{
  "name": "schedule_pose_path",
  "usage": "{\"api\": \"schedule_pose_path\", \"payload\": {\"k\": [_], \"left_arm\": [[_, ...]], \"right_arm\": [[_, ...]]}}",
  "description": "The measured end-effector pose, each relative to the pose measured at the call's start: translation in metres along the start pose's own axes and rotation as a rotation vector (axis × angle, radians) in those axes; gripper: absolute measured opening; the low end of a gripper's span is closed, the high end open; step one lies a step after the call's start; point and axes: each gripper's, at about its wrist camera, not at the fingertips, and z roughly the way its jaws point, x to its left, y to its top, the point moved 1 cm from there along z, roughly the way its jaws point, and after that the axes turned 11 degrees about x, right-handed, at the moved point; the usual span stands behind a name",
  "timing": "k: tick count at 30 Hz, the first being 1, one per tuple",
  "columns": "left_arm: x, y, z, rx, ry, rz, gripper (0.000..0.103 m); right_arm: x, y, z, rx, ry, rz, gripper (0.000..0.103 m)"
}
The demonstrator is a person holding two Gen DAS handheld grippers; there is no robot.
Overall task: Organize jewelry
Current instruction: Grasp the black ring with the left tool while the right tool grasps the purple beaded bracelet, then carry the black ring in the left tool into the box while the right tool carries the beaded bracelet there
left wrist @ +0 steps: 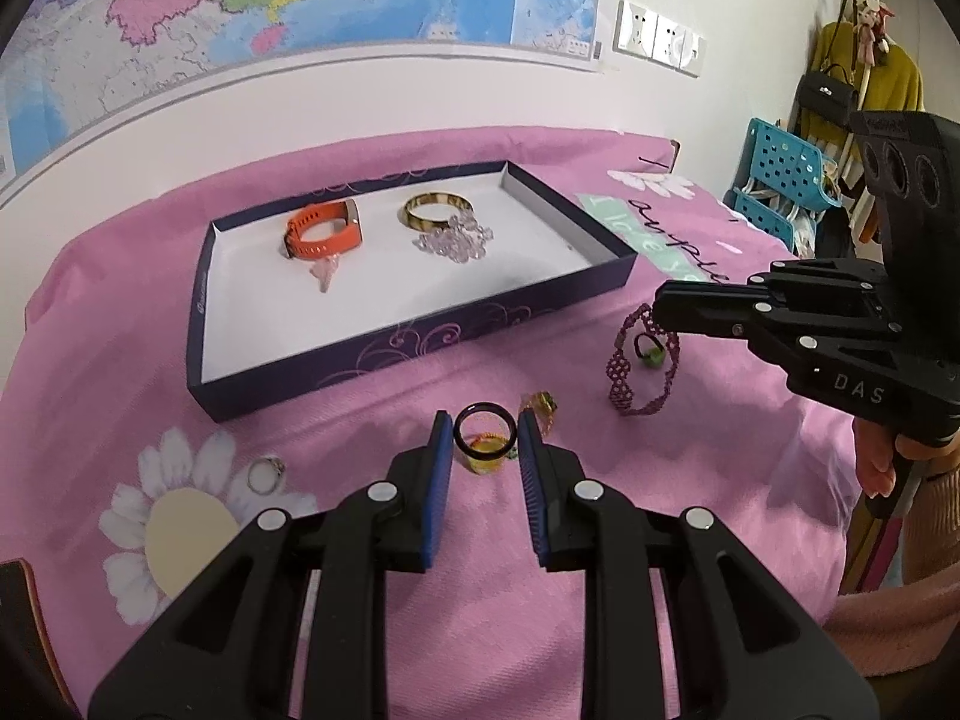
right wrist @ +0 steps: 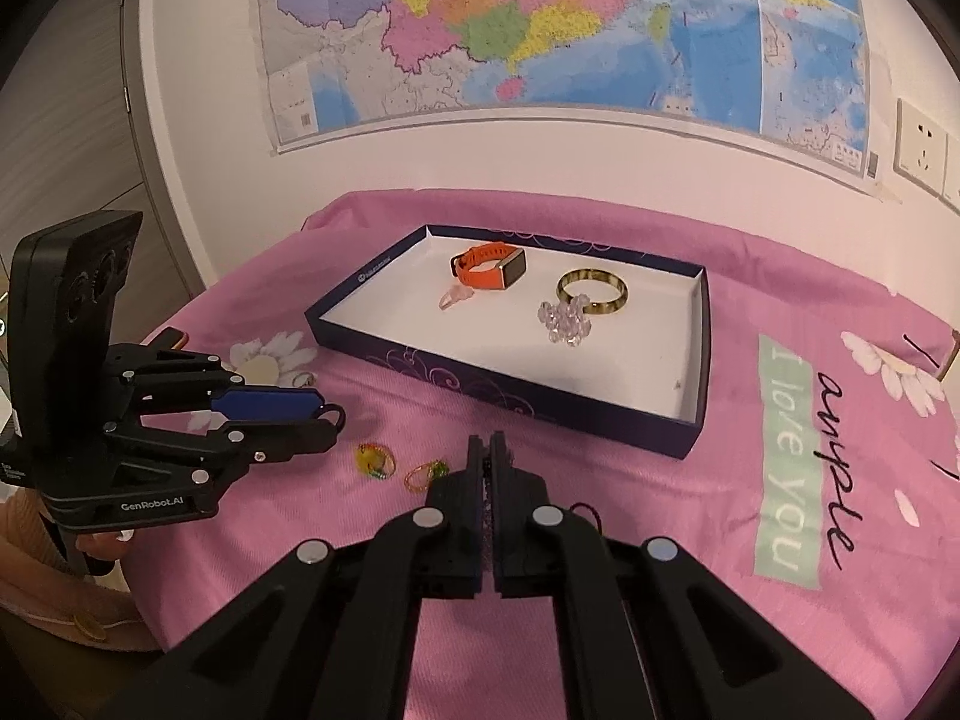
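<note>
My left gripper (left wrist: pixel 485 429) is shut on a dark glassy ring (left wrist: pixel 485 407), pinched upright between its blue pads above the pink cloth. My right gripper (right wrist: pixel 487 450) is shut on a purple lace bracelet (left wrist: pixel 618 369), which hangs from its tips (left wrist: pixel 663 306) with a small green-bead loop (left wrist: pixel 651 355) dangling inside it. The navy box (left wrist: pixel 420 342) with a white floor holds an orange watch (left wrist: pixel 321 234), a gold bangle (left wrist: pixel 435 210), a clear bead cluster (left wrist: pixel 456 240) and a pale pink piece (left wrist: pixel 327 273).
Loose on the cloth lie a yellow ring (right wrist: pixel 375 459), an orange ring with a green stone (right wrist: pixel 426 474) and a silver ring (left wrist: pixel 264 476). A wall with a map stands behind the box. A blue basket rack (left wrist: pixel 780 180) stands at far right.
</note>
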Motion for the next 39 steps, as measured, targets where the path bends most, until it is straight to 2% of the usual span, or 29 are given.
{"api": "schedule_pose_path", "payload": {"k": [17,39], "left_arm": [[0.008,0.013,-0.009,-0.045,0.022,-0.009,0.022],[0.029,0.047,-0.012,-0.104,0.066,-0.036,0.022]], "right_arm": [[0.002,0.017,-0.014,-0.062,-0.011,-0.018,0.001],[-0.005,0.066,-0.012,-0.134,-0.013,-0.049,0.001]]}}
